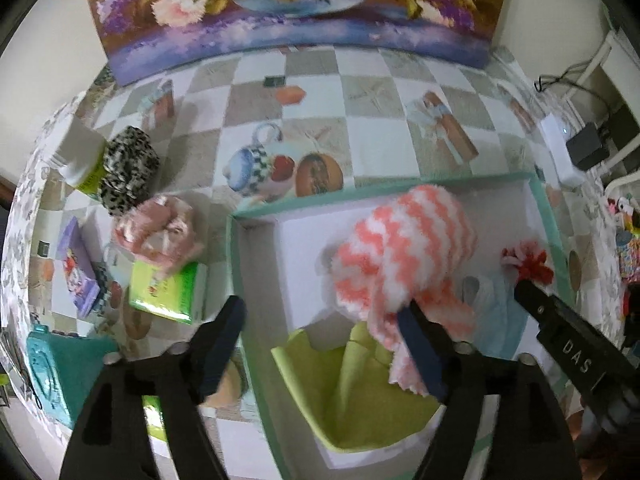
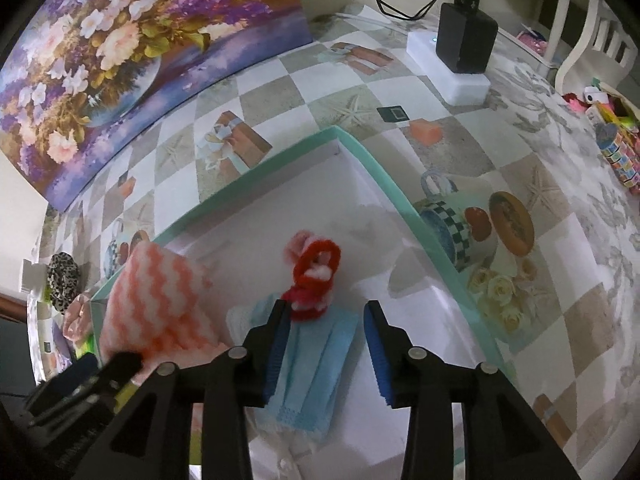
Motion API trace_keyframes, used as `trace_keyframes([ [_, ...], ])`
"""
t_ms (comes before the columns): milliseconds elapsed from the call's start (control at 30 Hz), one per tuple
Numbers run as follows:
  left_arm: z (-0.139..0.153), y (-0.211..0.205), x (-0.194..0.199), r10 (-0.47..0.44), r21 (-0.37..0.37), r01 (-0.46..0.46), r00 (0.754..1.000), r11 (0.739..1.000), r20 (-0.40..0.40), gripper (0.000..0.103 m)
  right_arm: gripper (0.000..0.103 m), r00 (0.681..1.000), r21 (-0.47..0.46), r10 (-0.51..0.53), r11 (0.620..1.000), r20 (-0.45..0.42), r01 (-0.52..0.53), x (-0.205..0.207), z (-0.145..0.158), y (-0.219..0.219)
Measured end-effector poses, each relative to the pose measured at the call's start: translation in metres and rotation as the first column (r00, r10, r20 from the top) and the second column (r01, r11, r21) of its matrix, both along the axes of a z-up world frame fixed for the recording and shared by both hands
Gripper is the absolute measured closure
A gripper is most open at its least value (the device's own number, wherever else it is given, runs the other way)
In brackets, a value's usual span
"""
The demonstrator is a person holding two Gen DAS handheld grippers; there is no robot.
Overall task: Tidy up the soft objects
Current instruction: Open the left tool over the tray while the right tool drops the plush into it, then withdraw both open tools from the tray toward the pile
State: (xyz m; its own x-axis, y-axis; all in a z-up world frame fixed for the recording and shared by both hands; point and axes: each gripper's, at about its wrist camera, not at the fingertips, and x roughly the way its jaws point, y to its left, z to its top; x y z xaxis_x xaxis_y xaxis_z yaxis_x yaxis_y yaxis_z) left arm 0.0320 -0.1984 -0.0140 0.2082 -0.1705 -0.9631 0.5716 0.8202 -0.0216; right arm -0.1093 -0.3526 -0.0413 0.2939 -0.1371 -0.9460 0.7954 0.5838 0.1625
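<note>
A teal-rimmed box (image 1: 236,256) (image 2: 384,184) lies on the table. In it are a pink-and-white zigzag fluffy cloth (image 1: 404,248) (image 2: 160,296), a lime cloth (image 1: 352,384), a light blue face mask (image 2: 316,364) and a red-and-pink yarn piece (image 1: 528,262) (image 2: 316,276). My left gripper (image 1: 324,320) is open, its right finger against the zigzag cloth. My right gripper (image 2: 326,320) is open over the mask, its left finger by the yarn piece. A leopard scrunchie (image 1: 128,168) and a pink fluffy cloth (image 1: 160,232) lie left of the box.
A flower painting (image 1: 296,4) leans on the wall at the back. A green packet (image 1: 168,292), a purple packet (image 1: 78,268) and a teal item (image 1: 52,372) lie at the left. A white power strip with a black adapter (image 2: 464,40) sits at the right.
</note>
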Motion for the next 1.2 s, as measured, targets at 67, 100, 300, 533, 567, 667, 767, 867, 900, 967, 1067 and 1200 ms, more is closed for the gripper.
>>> trace_keyframes([
  [67, 0.006, 0.003, 0.002, 0.014, -0.01, -0.014, 1.0, 1.0, 0.009, 0.017, 0.041, 1.0, -0.006, 0.001, 1.0, -0.004, -0.001, 0.0, 0.003, 0.001],
  [100, 0.008, 0.004, 0.005, 0.022, -0.014, -0.022, 1.0, 1.0, 0.01, 0.016, 0.04, 1.0, -0.011, 0.004, 1.0, -0.01, -0.004, 0.001, 0.004, 0.003],
  [300, 0.01, 0.023, 0.022, 0.091, -0.025, -0.091, 0.996, 0.996, -0.002, 0.009, 0.03, 0.999, -0.021, 0.031, 0.999, -0.034, -0.032, 0.005, 0.007, 0.011],
  [533, 0.01, 0.057, 0.046, 0.192, -0.05, -0.194, 0.98, 0.98, -0.044, 0.009, 0.017, 0.998, -0.027, 0.045, 0.999, -0.042, -0.046, 0.009, 0.008, 0.017],
  [567, 0.013, 0.063, 0.049, 0.207, -0.055, -0.209, 0.977, 0.976, -0.04, 0.009, 0.016, 0.998, -0.029, 0.049, 0.998, -0.041, -0.05, 0.01, 0.008, 0.018],
  [667, 0.024, 0.084, 0.061, 0.264, -0.068, -0.263, 0.965, 0.962, -0.006, 0.009, 0.011, 0.997, -0.033, 0.067, 0.997, -0.027, -0.068, 0.014, 0.012, 0.024],
  [767, 0.036, 0.107, 0.072, 0.318, -0.083, -0.315, 0.948, 0.945, 0.029, 0.009, 0.002, 0.996, -0.04, 0.088, 0.995, -0.007, -0.088, 0.019, 0.018, 0.031],
  [867, 0.046, 0.133, 0.083, 0.382, -0.112, -0.375, 0.923, 0.92, 0.044, 0.009, 0.001, 0.993, -0.053, 0.118, 0.992, 0.009, -0.117, 0.025, 0.024, 0.041],
  [900, 0.05, 0.146, 0.088, 0.414, -0.129, -0.406, 0.909, 0.905, 0.046, 0.009, 0.0, 0.992, -0.056, 0.125, 0.991, 0.012, -0.124, 0.027, 0.025, 0.043],
  [967, 0.057, 0.168, 0.093, 0.465, -0.15, -0.453, 0.883, 0.879, 0.055, 0.009, 0.0, 0.99, -0.064, 0.142, 0.988, 0.017, -0.141, 0.031, 0.027, 0.049],
  [1067, 0.068, 0.198, 0.1, 0.536, -0.171, -0.517, 0.84, 0.839, 0.085, 0.009, 0.0, 0.985, -0.074, 0.168, 0.983, 0.027, -0.166, 0.037, 0.032, 0.06],
  [1200, 0.077, 0.242, 0.112, 0.616, -0.179, -0.594, 0.778, 0.785, 0.12, 0.002, 0.0, 0.98, -0.082, 0.194, 0.978, 0.047, -0.189, 0.043, 0.036, 0.072],
])
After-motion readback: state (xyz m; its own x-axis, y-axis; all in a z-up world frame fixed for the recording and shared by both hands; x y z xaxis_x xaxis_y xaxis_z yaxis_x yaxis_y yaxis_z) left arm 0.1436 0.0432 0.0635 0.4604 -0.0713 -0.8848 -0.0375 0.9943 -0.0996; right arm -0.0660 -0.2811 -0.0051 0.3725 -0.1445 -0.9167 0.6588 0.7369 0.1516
